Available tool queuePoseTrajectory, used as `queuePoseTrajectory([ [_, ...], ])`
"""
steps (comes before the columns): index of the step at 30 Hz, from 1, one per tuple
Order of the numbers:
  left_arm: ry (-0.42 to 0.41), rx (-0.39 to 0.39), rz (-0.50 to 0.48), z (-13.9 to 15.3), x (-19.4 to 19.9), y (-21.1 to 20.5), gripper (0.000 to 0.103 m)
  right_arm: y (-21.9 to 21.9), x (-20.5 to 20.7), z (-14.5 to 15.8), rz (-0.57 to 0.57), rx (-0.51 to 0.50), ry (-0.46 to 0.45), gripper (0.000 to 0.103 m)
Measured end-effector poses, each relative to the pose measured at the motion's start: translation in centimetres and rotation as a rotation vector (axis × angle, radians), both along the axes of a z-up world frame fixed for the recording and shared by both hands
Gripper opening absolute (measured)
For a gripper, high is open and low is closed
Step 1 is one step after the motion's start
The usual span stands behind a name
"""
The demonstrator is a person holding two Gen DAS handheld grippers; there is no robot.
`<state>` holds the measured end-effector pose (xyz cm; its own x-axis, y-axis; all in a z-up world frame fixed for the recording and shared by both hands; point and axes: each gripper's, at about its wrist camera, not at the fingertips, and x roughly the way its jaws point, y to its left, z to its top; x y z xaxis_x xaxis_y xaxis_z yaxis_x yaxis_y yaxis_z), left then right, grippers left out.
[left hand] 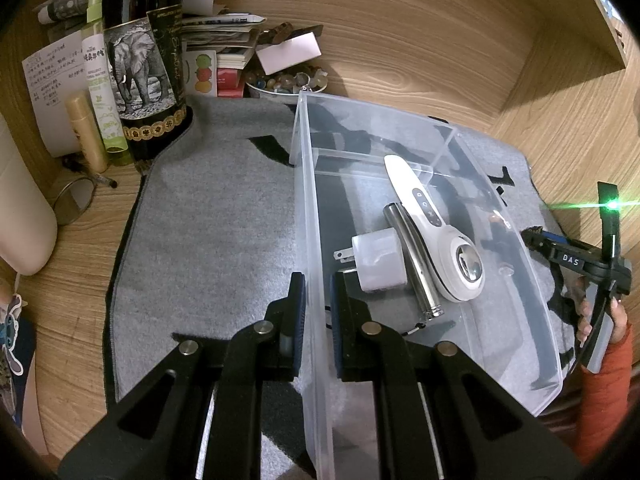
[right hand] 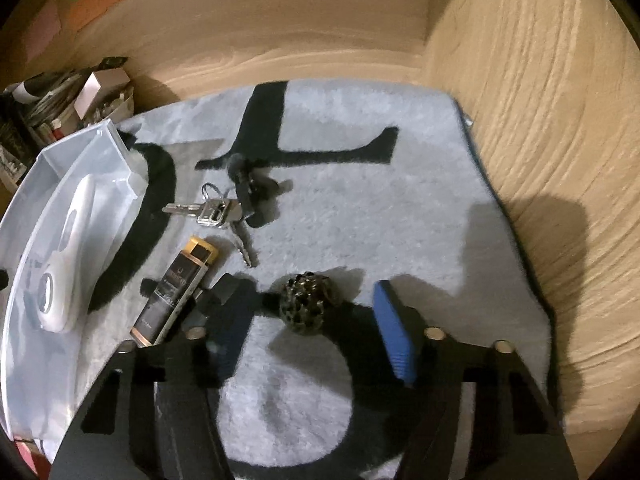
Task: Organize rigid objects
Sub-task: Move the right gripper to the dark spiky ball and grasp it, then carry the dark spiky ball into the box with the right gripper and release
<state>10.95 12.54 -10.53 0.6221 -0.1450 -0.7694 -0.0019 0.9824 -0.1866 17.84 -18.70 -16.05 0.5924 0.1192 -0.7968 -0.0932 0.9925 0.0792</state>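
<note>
A clear plastic bin (left hand: 304, 208) stands on a grey mat (left hand: 208, 240). In it lie a white handheld device (left hand: 432, 224), a silver metal tube (left hand: 412, 256) and a white plug adapter (left hand: 380, 260). My left gripper (left hand: 317, 312) is shut on the bin's left wall, one finger on each side. In the right wrist view my right gripper (right hand: 308, 320) is open around a dark studded ball (right hand: 306, 304) on the mat. A bunch of keys (right hand: 224, 212) and a black and gold lighter (right hand: 176, 292) lie to its left. The bin (right hand: 24, 264) shows at far left.
A dark elephant-label bottle (left hand: 144, 68), a green spray bottle (left hand: 100, 80), a small tube (left hand: 86, 132), papers and a bowl of stones (left hand: 286, 82) crowd the back left. A wooden wall (right hand: 540, 160) closes the right side. The right gripper also shows in the left wrist view (left hand: 576, 260).
</note>
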Motion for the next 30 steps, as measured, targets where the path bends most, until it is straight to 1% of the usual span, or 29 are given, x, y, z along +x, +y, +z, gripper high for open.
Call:
queuePoseTrajectory([
  [1,0.000,0.001,0.000,0.0,0.0,0.0,0.010,-0.1,0.0,-0.1,0.002,0.009,0.006,0.041],
  [2,0.000,0.002,-0.001,0.0,0.0,0.0,0.010,-0.1,0.1,-0.2,0.005,0.012,0.008,0.039],
  [4,-0.001,0.003,-0.001,0.0,0.0,0.0,0.010,-0.2,0.0,0.0,0.009,0.014,0.000,0.029],
  [9,0.000,0.002,-0.002,0.0,0.0,0.0,0.010,0.2,-0.3,0.3,0.014,0.008,-0.019,0.029],
  [13,0.000,0.003,-0.001,0.0,0.0,0.0,0.010,0.5,-0.8,1.3,0.024,0.011,-0.045,0.029],
  [17,-0.001,0.002,0.000,0.0,0.0,0.0,0.010,1.3,-1.5,3.1,0.046,0.017,-0.096,0.029],
  [25,0.000,0.003,-0.001,0.0,0.0,0.0,0.010,4.4,-3.0,6.8,0.134,0.011,-0.213,0.029],
  [30,-0.001,0.002,0.000,0.0,0.0,0.0,0.010,6.5,-3.5,8.4,0.196,0.014,-0.267,0.029],
])
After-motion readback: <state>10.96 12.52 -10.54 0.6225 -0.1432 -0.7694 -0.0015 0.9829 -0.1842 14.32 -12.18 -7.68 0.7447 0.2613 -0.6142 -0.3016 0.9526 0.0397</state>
